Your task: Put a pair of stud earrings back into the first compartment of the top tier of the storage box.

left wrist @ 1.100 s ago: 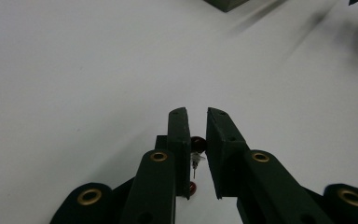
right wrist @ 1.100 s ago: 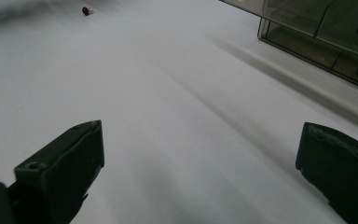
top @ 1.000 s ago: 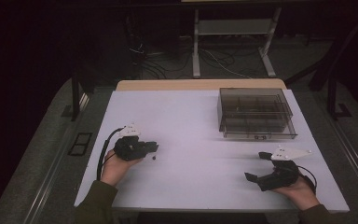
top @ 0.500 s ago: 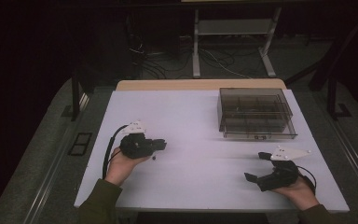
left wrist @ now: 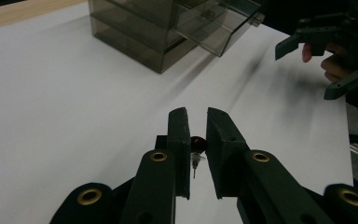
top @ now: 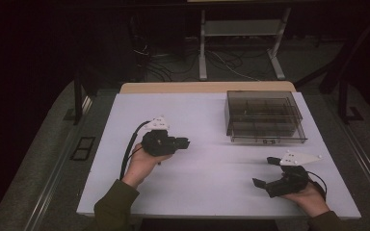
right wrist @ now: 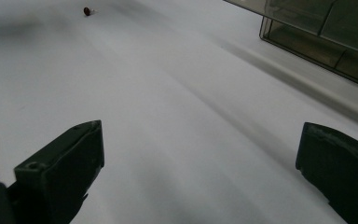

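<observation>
Pinching a small dark red piece [left wrist: 197, 141] between its two black jaws, the left gripper [left wrist: 195, 135] holds it off the white table [left wrist: 65, 107]; the piece has a round dark head, and a thin metal pin hangs down from it below the jaws. The jaws stand close together with only the piece in the gap. In the high view this left gripper [top: 183, 143] sits in the person's left hand [top: 142, 163] over the left half of the table, its jaws pointing toward the right, and a black cable runs back from it along the forearm.

Ahead of the jaws in the left gripper view, well apart from the held piece, stands a smoky clear plastic box [left wrist: 168, 28] with compartments inside; in the high view the box [top: 262, 118] rests on the far right part of the table.

The right gripper [top: 265, 173] lies low near the table's near right edge, in the person's right hand [top: 313, 197], its jaws spread wide with nothing between them. In the right gripper view, a second small dark red piece [right wrist: 87, 10] lies on the white surface, far beyond the open jaws
</observation>
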`<state>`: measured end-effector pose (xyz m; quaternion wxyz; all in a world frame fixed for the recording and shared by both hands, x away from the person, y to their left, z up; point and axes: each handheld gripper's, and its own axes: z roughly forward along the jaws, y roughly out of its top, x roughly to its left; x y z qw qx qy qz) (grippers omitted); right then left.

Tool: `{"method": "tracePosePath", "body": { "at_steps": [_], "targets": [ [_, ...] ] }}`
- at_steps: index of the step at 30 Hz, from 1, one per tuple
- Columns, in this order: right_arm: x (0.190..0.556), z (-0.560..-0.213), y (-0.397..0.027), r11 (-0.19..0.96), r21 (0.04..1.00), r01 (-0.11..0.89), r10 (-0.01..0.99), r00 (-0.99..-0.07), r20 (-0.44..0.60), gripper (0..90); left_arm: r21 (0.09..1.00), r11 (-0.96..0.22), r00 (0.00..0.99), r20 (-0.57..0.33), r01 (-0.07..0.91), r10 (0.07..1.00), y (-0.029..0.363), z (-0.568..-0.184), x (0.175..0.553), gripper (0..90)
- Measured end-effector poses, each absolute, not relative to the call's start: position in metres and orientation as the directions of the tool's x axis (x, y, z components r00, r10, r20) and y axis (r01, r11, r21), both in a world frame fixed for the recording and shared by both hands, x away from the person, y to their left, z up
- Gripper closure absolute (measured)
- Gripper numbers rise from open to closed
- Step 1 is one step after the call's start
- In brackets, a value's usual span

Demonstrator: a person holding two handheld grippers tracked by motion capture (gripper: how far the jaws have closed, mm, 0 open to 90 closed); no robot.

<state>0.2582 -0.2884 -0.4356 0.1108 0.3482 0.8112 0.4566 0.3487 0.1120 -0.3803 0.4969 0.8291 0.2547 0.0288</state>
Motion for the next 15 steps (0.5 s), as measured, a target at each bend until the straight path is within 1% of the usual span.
{"method": "tracePosePath", "body": {
  "at_steps": [3,15],
  "targets": [
    [0.258,-0.436,-0.289,0.339,0.820,0.462,0.667,-0.733,0.136,0.5,0.840,-0.386,0.878,-0.200,0.383,0.436,0.103,-0.379,0.352,78.8],
    [0.258,-0.436,-0.288,0.340,0.819,0.463,0.667,-0.733,0.137,0.5,0.838,-0.389,0.893,-0.227,0.383,0.389,0.069,-0.379,0.369,78.9]
  ]
}}
